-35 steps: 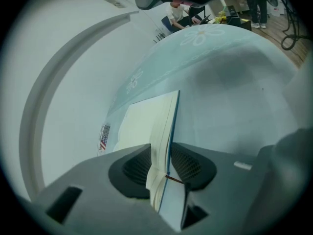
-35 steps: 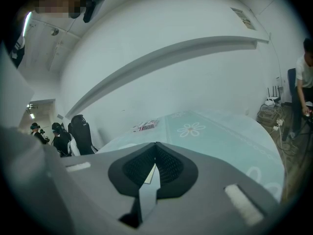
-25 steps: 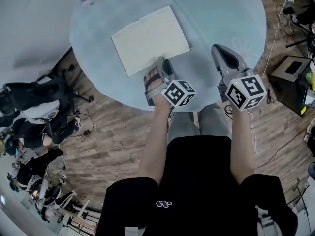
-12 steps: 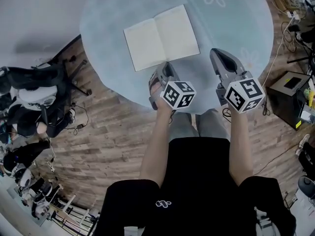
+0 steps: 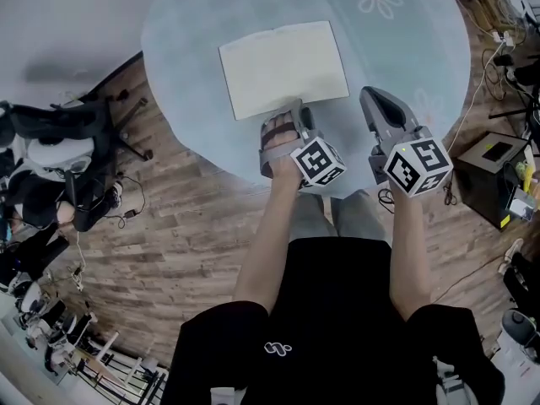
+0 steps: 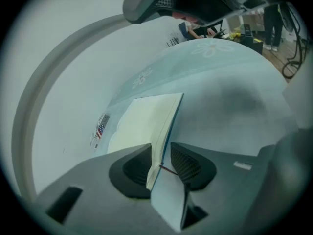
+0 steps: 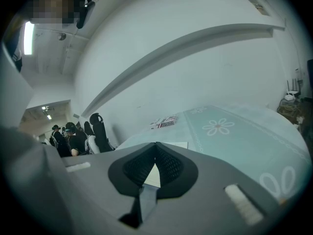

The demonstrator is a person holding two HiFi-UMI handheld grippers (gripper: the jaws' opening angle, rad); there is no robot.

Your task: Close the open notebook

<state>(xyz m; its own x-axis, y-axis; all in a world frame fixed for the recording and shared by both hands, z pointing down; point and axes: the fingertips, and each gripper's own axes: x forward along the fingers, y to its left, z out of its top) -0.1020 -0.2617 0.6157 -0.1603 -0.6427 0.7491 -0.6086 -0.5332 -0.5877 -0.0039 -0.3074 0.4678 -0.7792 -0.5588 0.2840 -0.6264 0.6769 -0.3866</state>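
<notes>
Notebook (image 5: 283, 68) lies open, pages up, on the round table (image 5: 405, 49), toward the table's near edge. Left gripper (image 5: 285, 118) sits at that same edge. Its jaws have just been opening and now stand parted, the notebook's near edge between them. Right gripper (image 5: 377, 101) hangs over the table's near rim, jaws together, nothing in them.

Looks like a shared lab or office workroom: wood-plank floor (image 5: 186, 218), black office chairs (image 5: 59, 121), tangled cables (image 5: 498, 11) and an equipment box (image 5: 496, 154) beside a round cloth-covered counter (image 5: 405, 49), people (image 7: 72, 137) seated in the background
</notes>
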